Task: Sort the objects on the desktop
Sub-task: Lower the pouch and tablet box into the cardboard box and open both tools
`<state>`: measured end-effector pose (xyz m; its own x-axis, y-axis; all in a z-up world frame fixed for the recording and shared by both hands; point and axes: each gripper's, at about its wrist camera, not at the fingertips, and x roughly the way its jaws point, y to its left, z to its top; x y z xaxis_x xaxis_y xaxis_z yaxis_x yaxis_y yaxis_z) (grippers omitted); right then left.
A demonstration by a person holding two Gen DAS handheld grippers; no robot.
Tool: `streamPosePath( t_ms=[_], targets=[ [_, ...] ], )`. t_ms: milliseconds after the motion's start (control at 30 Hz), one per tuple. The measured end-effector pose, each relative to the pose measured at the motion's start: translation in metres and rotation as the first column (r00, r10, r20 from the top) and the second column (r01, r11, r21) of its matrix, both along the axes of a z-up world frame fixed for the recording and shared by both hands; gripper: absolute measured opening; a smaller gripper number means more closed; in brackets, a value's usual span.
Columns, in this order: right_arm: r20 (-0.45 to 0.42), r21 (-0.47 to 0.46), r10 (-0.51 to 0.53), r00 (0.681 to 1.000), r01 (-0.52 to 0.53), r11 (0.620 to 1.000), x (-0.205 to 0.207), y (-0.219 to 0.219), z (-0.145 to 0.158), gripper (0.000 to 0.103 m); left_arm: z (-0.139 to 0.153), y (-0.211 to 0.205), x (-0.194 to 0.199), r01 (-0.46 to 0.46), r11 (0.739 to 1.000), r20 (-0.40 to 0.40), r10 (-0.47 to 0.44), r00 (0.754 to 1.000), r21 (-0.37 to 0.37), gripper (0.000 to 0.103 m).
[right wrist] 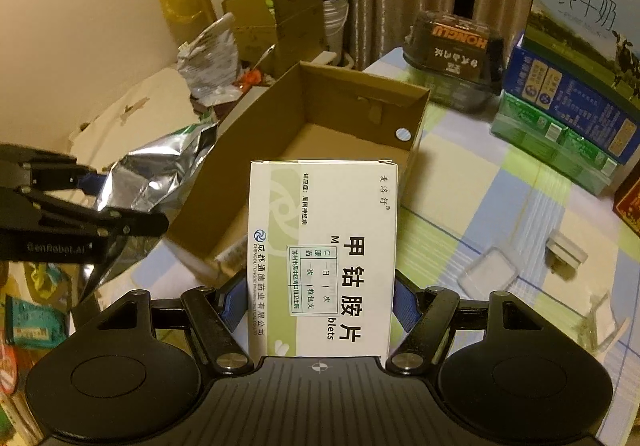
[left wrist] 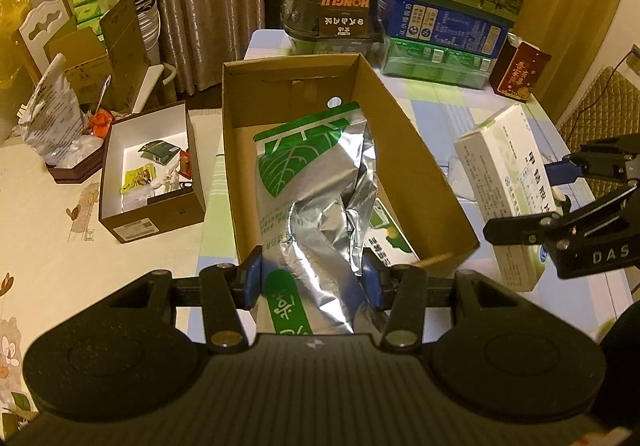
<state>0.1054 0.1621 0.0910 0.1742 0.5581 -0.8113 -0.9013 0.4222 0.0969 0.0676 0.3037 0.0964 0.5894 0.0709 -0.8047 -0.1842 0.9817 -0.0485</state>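
Your left gripper is clamped on a silver and green foil bag, blue pads pressing its crumpled sides; the bag hangs over the near end of the open cardboard box, its top reaching in above the box floor. Whether the bag touches the floor of the box, you cannot tell. A green and white packet lies flat inside the box, partly under the bag. Your right gripper is clenched on a white medicine box, held flat side up, just beside the cardboard box on its right and above the checked cloth of the worktop. In the right wrist view the far half of the cardboard box shows bare brown floor. Left of it sits a smaller open box with sachets inside. At the back of the worktop stand stacked milk cartons and a dark food tub. Near your right gripper, a small clear plastic case lies on the cloth.
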Motion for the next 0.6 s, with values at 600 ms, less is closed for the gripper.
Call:
streamPosePath(
  t_ms=[600],
  targets=[
    [-0.068, 0.005, -0.078, 0.995, 0.079, 0.997, 0.053, 0.044, -0.021, 0.068, -0.021, 0.022, 0.06, -0.009, 0.999, -0.005, 0.009, 1.0, -0.04, 0.044]
  ],
)
